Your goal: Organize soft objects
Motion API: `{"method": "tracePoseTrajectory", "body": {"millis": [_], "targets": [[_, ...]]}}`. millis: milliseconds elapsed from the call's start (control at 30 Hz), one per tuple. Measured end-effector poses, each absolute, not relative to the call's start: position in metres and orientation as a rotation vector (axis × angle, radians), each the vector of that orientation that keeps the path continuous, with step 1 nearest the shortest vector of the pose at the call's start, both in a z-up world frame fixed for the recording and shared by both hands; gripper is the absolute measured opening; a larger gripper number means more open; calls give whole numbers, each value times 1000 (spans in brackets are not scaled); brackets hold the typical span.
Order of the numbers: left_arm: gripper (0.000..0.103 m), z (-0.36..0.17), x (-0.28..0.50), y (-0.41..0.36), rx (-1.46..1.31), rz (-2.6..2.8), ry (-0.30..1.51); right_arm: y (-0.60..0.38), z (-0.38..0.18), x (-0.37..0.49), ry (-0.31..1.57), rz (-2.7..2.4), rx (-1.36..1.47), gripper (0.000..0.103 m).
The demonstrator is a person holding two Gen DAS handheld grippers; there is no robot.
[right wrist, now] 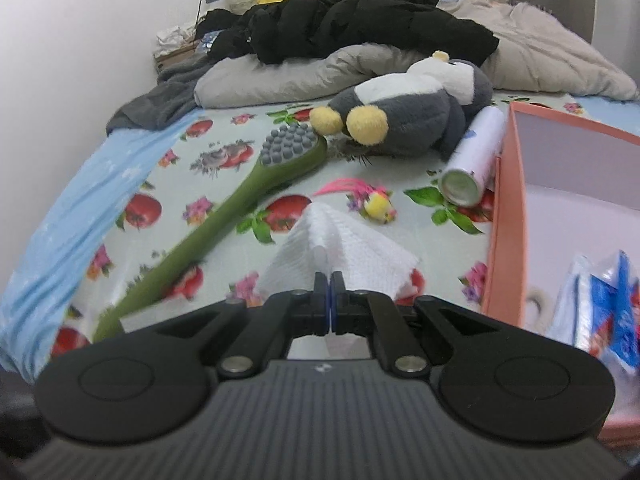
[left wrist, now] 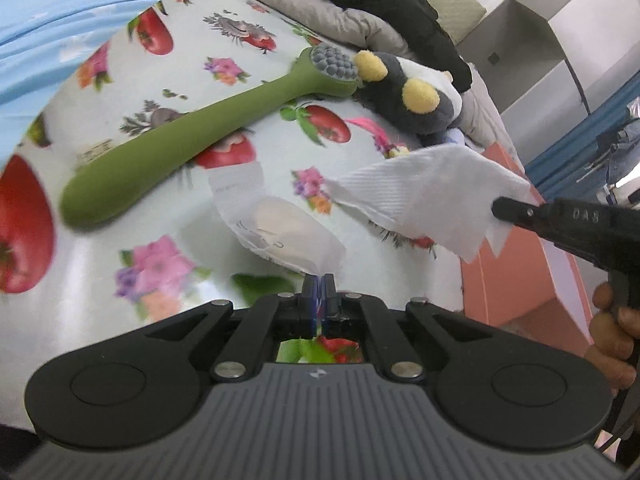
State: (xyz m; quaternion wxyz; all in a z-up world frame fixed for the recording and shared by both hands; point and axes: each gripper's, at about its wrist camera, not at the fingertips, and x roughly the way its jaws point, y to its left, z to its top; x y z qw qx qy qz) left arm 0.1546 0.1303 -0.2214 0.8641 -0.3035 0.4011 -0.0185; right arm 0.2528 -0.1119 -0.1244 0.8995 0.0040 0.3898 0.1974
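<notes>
My left gripper is shut on the edge of a clear plastic packet with a pale pad inside, held above the flowered sheet. My right gripper is shut on a white paper tissue; in the left wrist view it holds the tissue near the pink box. A grey and white plush penguin with yellow feet lies at the back, touching the head of a long green massage brush, seen also in the left wrist view.
The pink box at the right holds blue and white packets. A white spray can lies against the box. A small pink feather toy lies mid-bed. A black jacket, grey pillow and blue sheet border the area.
</notes>
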Motion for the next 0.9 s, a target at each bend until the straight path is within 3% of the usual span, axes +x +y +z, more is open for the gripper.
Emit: {"method": "tracePoseTrajectory", "body": {"millis": [400,467,533,567,633,700,767,900], "targets": [[5,-224,128,136,-592,-22,883,-116,-170,195,932,432,-18,6],[20,-224,126,136,-591,-14,892,-117,-170,190,936,466,-13,7],[47,-224,125,136,-592,2,899,-118,-169,186,940,490,-15,7],[48,-224,124,136,-595,13,898,-118,-169,185,945,500,-20,8],[52,-222,120,136,-590,38,885,-119,-168,183,952,512,-23,12],[58,-221,119,135,-591,56,884,-120,-167,183,958,519,-15,42],[63,-219,119,134,-599,82,883,-121,-165,181,959,536,-3,55],[65,-215,121,133,-595,113,860,-118,-159,176,937,574,-18,58]]}}
